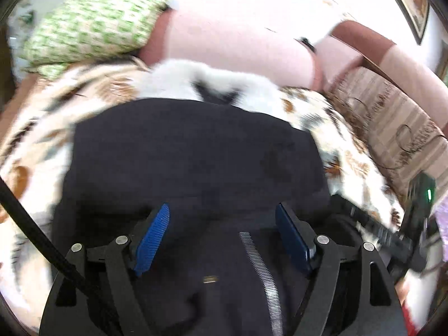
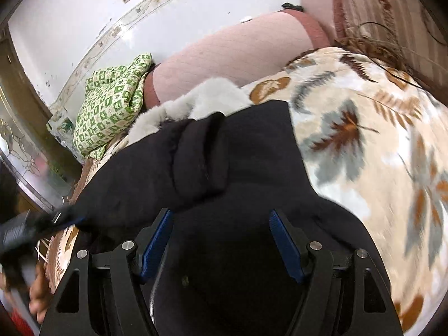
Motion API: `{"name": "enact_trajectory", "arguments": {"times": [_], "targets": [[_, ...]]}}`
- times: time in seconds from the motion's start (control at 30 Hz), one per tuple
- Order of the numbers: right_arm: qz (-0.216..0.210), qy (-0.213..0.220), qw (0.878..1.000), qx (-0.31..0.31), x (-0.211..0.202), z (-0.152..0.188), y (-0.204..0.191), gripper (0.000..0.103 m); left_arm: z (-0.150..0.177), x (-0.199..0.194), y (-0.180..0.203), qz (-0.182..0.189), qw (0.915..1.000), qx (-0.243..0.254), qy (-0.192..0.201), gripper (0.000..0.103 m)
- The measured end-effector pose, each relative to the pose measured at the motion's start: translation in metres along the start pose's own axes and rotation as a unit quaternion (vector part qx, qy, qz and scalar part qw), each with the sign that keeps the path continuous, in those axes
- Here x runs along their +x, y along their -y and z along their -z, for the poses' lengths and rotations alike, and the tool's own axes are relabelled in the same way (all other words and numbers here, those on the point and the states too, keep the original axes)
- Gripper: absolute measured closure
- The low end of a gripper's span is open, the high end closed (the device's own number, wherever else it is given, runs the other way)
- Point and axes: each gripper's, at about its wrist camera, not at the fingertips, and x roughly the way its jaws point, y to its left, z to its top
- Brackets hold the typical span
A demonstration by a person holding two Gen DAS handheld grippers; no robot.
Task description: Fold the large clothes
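Both my left claw (image 1: 222, 221) and right claw (image 2: 219, 225) gape wide, empty, over the black fur-collared coat (image 1: 196, 154); I'd pinch its hem evenly.

A dark, matt cloth coat (image 1: 196, 154) filled the centre, its collar at twelve o'clock trimmed in white fluffy fur (image 2: 212, 95). A fine metal zip (image 1: 263, 274) glinted at five o'clock. Beneath lay a soft, fleecy leaf-print blanket (image 2: 364, 145). At ten o'clock sat a green checked cotton-like cloth (image 2: 109, 106). The left gripper (image 1: 222, 235) and right gripper (image 2: 221, 240) were matt black plastic with ribbed blue pads (image 1: 152, 238) and shiny metal pins.
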Motion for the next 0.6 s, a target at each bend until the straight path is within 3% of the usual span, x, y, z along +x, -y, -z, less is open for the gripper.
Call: {"name": "enact_trajectory", "arguments": {"times": [0.17, 0.2, 0.23, 0.27, 0.3, 0.43, 0.6], "targets": [[0.003, -0.049, 0.999, -0.009, 0.056, -0.021, -0.014, 0.027, -0.001, -0.016, -0.050, -0.071, 0.9965, -0.039, 0.024, 0.026], [0.004, -0.062, 0.998, -0.018, 0.064, -0.023, -0.018, 0.032, -0.002, -0.018, -0.060, -0.084, 0.9948, -0.051, 0.025, 0.026], [-0.004, -0.074, 0.997, -0.023, 0.068, -0.024, -0.021, 0.045, -0.004, -0.021, -0.070, -0.094, 0.9934, -0.061, 0.026, 0.026], [-0.020, -0.092, 0.995, -0.025, 0.070, -0.024, -0.024, 0.081, -0.008, -0.017, -0.072, -0.098, 0.9925, -0.067, 0.027, 0.026], [-0.028, -0.095, 0.995, -0.024, 0.068, -0.025, -0.026, 0.086, -0.012, -0.017, -0.078, -0.104, 0.9916, -0.071, 0.028, 0.026], [-0.046, -0.063, 0.997, -0.025, 0.029, -0.020, -0.026, 0.087, -0.025, -0.011, -0.085, -0.125, 0.9898, -0.063, 0.028, 0.026], [-0.037, -0.048, 0.998, 0.008, 0.002, -0.008, 0.001, 0.087, -0.029, 0.034, -0.085, -0.151, 0.9869, -0.058, 0.000, 0.026]]}}
